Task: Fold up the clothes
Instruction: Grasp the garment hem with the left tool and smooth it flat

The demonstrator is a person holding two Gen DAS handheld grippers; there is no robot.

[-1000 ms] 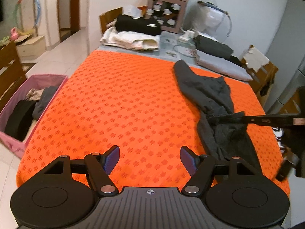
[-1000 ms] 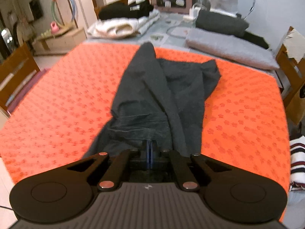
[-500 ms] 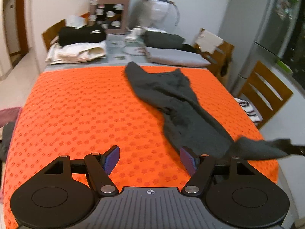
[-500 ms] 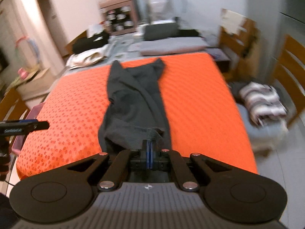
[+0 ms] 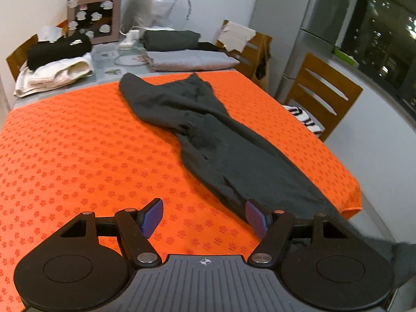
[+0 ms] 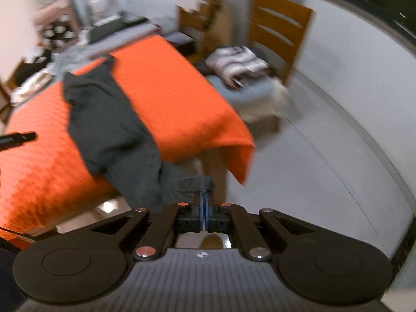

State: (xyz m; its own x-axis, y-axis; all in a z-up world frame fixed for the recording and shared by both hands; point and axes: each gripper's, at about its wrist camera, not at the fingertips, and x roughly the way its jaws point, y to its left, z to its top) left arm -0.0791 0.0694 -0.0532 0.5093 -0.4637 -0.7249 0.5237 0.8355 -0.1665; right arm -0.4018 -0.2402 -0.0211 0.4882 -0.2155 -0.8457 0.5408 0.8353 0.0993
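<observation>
A dark grey garment [image 5: 208, 135] lies stretched diagonally across the orange tablecloth [image 5: 78, 143], from the far middle to the near right corner. My left gripper [image 5: 205, 217] is open and empty, low over the cloth, its right finger beside the garment's near edge. My right gripper [image 6: 203, 199] is shut on the garment's near end [image 6: 193, 183] and holds it out past the table's corner [image 6: 241, 153], off the edge. The garment shows in the right wrist view [image 6: 104, 114] trailing back onto the table.
Folded clothes are stacked at the table's far end: black on white [image 5: 57, 62], dark and grey [image 5: 182, 52]. A wooden chair [image 5: 322, 96] with a striped garment [image 5: 304, 119] stands to the right. A pink box [image 5: 95, 10] stands at the back.
My right gripper has pulled the garment's end right and back, off the table corner, stretching it out. My left gripper has swung right toward the garment and stays open.
</observation>
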